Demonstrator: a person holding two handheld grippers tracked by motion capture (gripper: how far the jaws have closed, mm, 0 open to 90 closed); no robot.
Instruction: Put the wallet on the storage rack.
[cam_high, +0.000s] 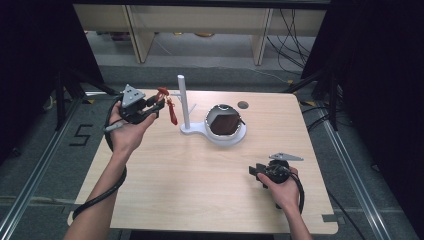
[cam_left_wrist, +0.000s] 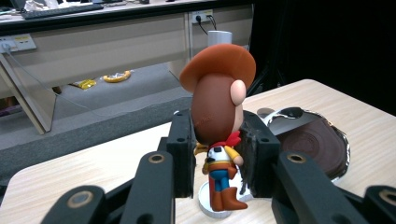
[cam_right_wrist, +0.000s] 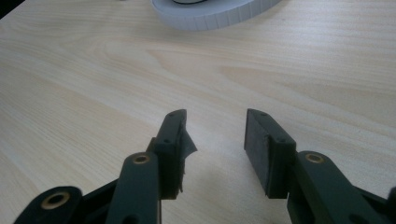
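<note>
Left tool (cam_left_wrist: 217, 158) grips cowboy figure (cam_left_wrist: 219, 126), detailed up close

The surface (cam_high: 200, 175) is a pale wood-grain top with rounded corners, standing on a grey floor (cam_high: 45, 165). At its far middle rests a white stand (cam_high: 197, 129): a flat base with an upright white post (cam_high: 182, 100) at its left end and a round ring at its right end. Inside that ring lies a dark brown disc (cam_high: 223, 123) with a shiny rim. Just beyond the ring, near the far edge, a small dark round hole (cam_high: 243, 105) is set into the top. The near half of the surface is bare wood.
</note>
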